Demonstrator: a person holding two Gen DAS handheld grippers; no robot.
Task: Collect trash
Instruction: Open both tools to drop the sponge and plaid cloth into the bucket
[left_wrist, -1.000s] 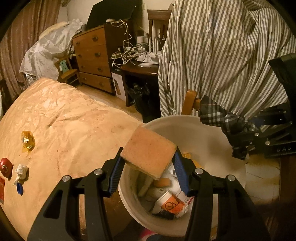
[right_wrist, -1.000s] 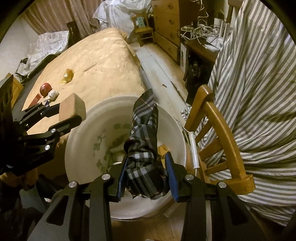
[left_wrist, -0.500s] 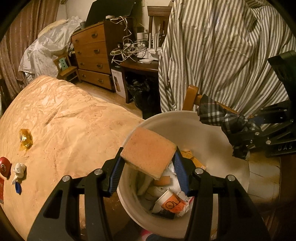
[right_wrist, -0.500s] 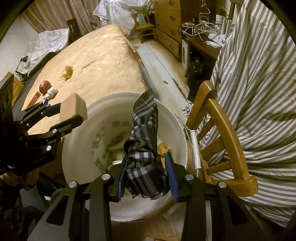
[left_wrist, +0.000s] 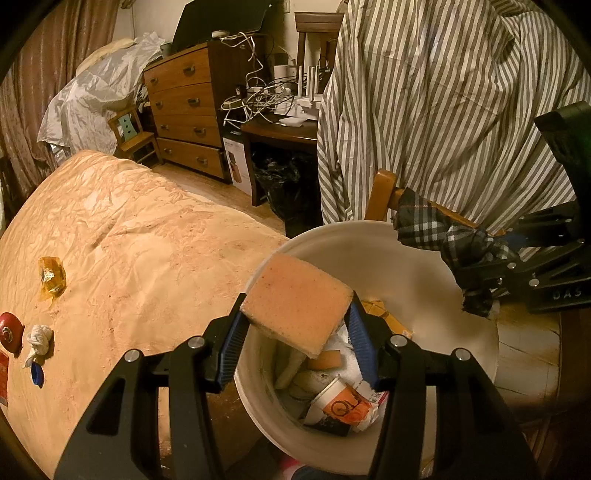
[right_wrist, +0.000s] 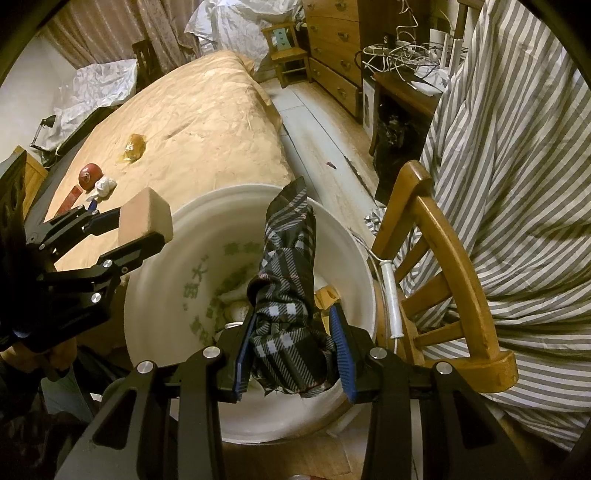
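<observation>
We see L gripper (left_wrist: 295, 332) fingers clamped on pink sponge (left_wrist: 297, 299) over white bucket (left_wrist: 402, 258). R gripper (right_wrist: 293, 354) fingers pinch plaid cloth (right_wrist: 288, 295) above same bucket, beside bed (left_wrist: 129, 240). Wrappers lie on bed.

Warm dim light over whole room. Ahead of jaws and to left, wide bed (left_wrist: 122, 236) w/ wrinkled tan cover. Beyond it, wooden chest of drawers (left_wrist: 184, 114) against far wall, small wooden chair (left_wrist: 135, 136) beside it. Dark desk (left_wrist: 280, 129) w/ tangle of white cables (left_wrist: 255, 96) further right. Striped grey-white sheet (left_wrist: 443, 110) draped ahead and to right. Curved wooden chair (right_wrist: 443, 258) just right of jaws. Pale plank floor (right_wrist: 325, 147) btw bed and desk. Brown curtains (left_wrist: 33, 92) far left.
</observation>
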